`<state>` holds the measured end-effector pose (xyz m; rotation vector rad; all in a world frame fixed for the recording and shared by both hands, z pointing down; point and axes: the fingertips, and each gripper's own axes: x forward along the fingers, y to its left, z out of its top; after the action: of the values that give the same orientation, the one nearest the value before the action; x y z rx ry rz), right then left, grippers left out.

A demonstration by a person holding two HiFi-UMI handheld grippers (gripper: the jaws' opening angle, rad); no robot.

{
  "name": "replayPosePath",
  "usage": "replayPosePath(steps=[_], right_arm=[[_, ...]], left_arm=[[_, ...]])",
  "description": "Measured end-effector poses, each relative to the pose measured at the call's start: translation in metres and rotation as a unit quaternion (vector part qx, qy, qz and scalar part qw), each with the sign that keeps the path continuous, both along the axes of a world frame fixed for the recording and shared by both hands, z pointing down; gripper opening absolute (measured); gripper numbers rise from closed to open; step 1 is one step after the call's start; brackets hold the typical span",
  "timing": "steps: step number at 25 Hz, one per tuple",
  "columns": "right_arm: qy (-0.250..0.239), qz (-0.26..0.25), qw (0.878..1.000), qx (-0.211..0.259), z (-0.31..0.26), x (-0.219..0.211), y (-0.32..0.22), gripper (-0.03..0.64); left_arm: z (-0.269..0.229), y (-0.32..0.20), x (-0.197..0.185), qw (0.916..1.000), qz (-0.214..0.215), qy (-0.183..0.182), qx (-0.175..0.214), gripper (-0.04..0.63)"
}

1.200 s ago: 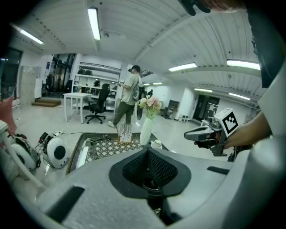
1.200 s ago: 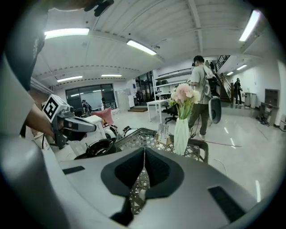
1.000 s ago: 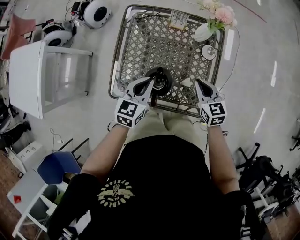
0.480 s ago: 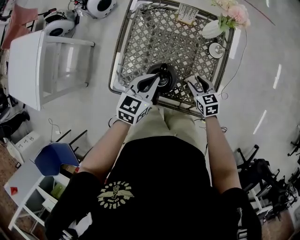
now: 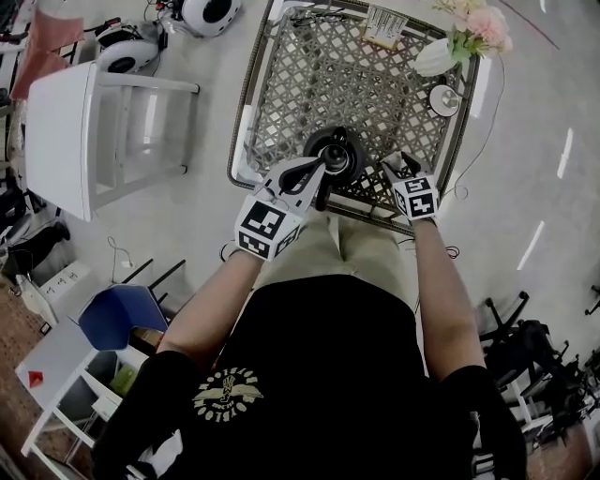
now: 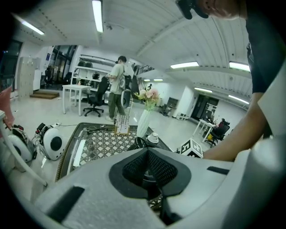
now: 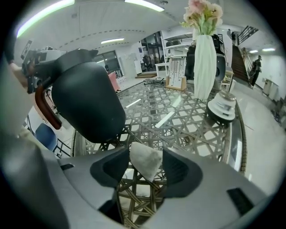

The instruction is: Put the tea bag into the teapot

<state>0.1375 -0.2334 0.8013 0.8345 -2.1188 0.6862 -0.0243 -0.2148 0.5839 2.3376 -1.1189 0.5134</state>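
Observation:
A dark round teapot (image 5: pixel 333 153) stands near the front edge of the lattice-top table (image 5: pixel 281 84). My left gripper (image 5: pixel 307 176) reaches it from the left and is shut on its handle; in the left gripper view the pads (image 6: pixel 149 172) meet with the pot just beyond. In the right gripper view a white pyramid tea bag (image 7: pixel 145 160) lies on the lattice. My right gripper (image 7: pixel 145 169) has a jaw on each side of it. These jaws are opening and the pads do not press the bag. The teapot (image 7: pixel 89 98) looms to the left of it.
A white vase of pink flowers (image 5: pixel 436 56) and a small round lidded dish (image 5: pixel 443 99) stand at the table's far right. A card stand (image 5: pixel 384 26) is at the back edge. On the floor to the left are a white side table (image 5: pixel 56 141) and a blue chair (image 5: pixel 117 319).
The right gripper has moved forward and slightly left toward the teapot, and its jaws have spread apart around the tea bag. The left gripper stays on the teapot.

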Motion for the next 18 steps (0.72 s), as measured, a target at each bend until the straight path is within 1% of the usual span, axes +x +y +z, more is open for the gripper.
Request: replayPosePath(steps=[4, 5, 6, 7, 13, 18], right_arm=[[0.018, 0.015, 1.000, -0.003, 0.008, 0.001, 0.001, 0.202], [0.026, 0.018, 1.000, 0.003, 0.008, 0.002, 0.001, 0.105], [0.030, 0.021, 0.999, 0.010, 0.006, 0.003, 0.000, 0.061], [0.031, 0.024, 0.999, 0.016, 0.004, 0.002, -0.001, 0.038], [0.020, 0.041, 0.999, 0.029, -0.017, 0.005, 0.000, 0.034], [-0.005, 0.058, 0.998, 0.034, -0.048, 0.005, 0.002, 0.035]], left_arm=[[-0.003, 0.001, -0.011, 1.0000, -0.005, -0.004, 0.002, -0.003], [-0.004, 0.000, -0.013, 1.0000, -0.005, -0.005, 0.004, -0.003], [-0.005, -0.001, -0.016, 0.9999, -0.006, -0.007, 0.006, -0.003], [-0.007, -0.002, -0.018, 0.9999, -0.007, -0.008, 0.009, -0.003], [-0.020, -0.006, -0.035, 0.9996, -0.017, -0.010, 0.021, -0.003], [-0.031, -0.011, -0.047, 0.9991, -0.028, -0.016, 0.027, -0.003]])
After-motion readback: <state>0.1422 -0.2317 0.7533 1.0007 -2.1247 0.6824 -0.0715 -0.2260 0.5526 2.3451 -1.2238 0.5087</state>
